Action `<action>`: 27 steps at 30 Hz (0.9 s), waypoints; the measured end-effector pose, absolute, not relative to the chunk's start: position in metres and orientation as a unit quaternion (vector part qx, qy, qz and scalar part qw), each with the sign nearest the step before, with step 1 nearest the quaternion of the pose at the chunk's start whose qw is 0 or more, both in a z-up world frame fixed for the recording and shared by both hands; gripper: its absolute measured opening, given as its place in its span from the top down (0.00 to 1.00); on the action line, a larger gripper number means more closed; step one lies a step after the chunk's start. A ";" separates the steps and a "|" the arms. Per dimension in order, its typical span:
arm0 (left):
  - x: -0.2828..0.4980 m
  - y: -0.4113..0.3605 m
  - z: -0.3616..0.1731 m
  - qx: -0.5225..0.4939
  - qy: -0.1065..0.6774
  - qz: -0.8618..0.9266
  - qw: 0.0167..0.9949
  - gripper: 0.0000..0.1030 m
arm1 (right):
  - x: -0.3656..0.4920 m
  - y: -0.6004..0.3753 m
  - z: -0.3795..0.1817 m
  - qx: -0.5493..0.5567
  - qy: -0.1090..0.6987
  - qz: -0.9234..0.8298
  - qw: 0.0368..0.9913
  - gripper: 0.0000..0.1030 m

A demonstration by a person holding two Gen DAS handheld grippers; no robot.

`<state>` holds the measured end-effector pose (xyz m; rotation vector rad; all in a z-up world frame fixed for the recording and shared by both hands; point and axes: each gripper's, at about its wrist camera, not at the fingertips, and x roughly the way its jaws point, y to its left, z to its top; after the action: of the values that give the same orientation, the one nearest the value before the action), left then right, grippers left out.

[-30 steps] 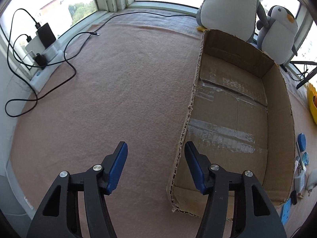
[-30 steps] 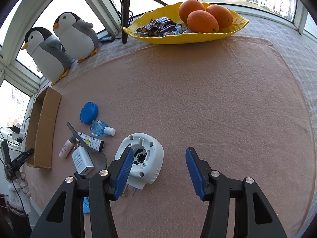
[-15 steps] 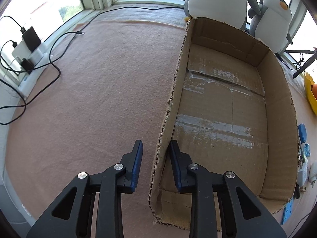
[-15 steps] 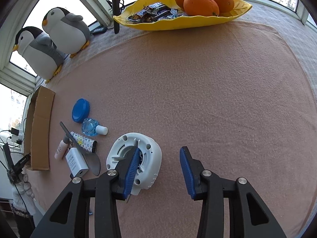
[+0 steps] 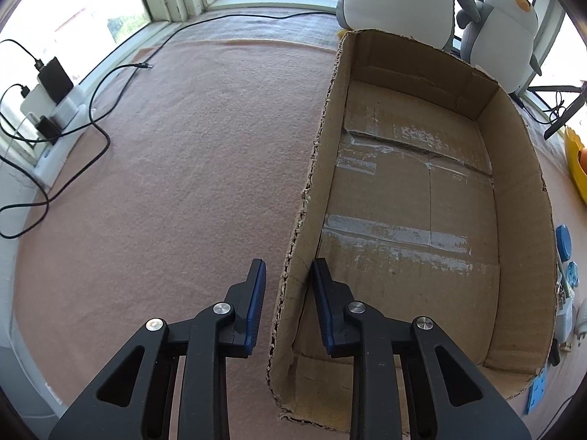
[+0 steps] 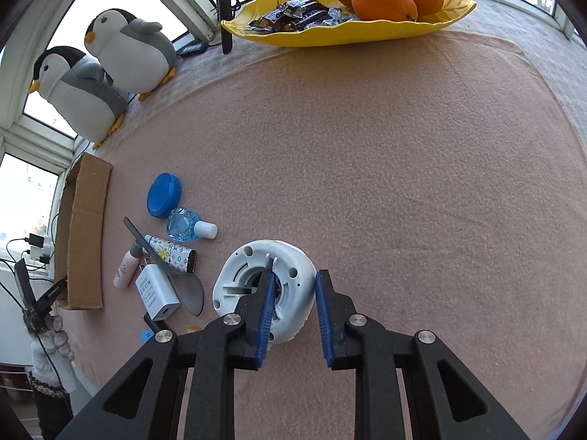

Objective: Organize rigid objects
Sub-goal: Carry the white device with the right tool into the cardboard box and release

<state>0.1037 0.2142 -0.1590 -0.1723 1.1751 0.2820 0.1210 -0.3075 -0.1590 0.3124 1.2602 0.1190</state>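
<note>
An empty cardboard box (image 5: 403, 190) lies open on the pink cloth. My left gripper (image 5: 288, 286) is shut on its near left wall, one pad outside and one inside. In the right wrist view a white round device (image 6: 293, 256) lies on the cloth. My right gripper (image 6: 295, 278) straddles its rim with the jaws closing. The left pad sits in the central hollow and the right pad against the outer edge. Left of it lie a blue lid (image 6: 164, 200), a clear blue bottle (image 6: 185, 224), a patterned tube (image 6: 170, 253) and a white charger (image 6: 156, 291).
Two plush penguins (image 6: 132, 51) stand behind the box (image 6: 86, 234). A yellow dish (image 6: 330, 33) with oranges and sweets sits at the far edge. A power strip with black cables (image 5: 55, 110) lies left of the cloth. Bare cloth stretches right of the white device.
Both grippers went from wide open to closed: the left slid sideways until the box wall stood between its jaws, the right moved onto the white device's rim.
</note>
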 end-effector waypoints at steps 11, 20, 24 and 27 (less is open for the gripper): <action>0.106 0.216 -0.158 -0.070 0.565 0.099 0.816 0.77 | 0.084 -0.292 -0.129 0.154 0.523 0.017 0.838 0.81; 0.106 0.217 -0.159 -0.054 0.563 0.067 0.822 0.78 | 0.067 -0.212 -0.064 0.116 0.454 0.075 0.880 0.81; 0.104 0.220 -0.159 -0.057 0.559 0.056 0.825 0.78 | 0.071 -0.159 -0.049 0.094 0.441 0.117 0.885 0.81; 0.105 0.221 -0.160 -0.060 0.557 0.053 0.827 0.78 | 0.078 -0.119 -0.047 0.077 0.438 0.151 0.883 0.81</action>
<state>0.1048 0.2213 -0.1598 -0.1268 1.1831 0.1119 0.0775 -0.1187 -0.0469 0.1594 0.9118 0.3135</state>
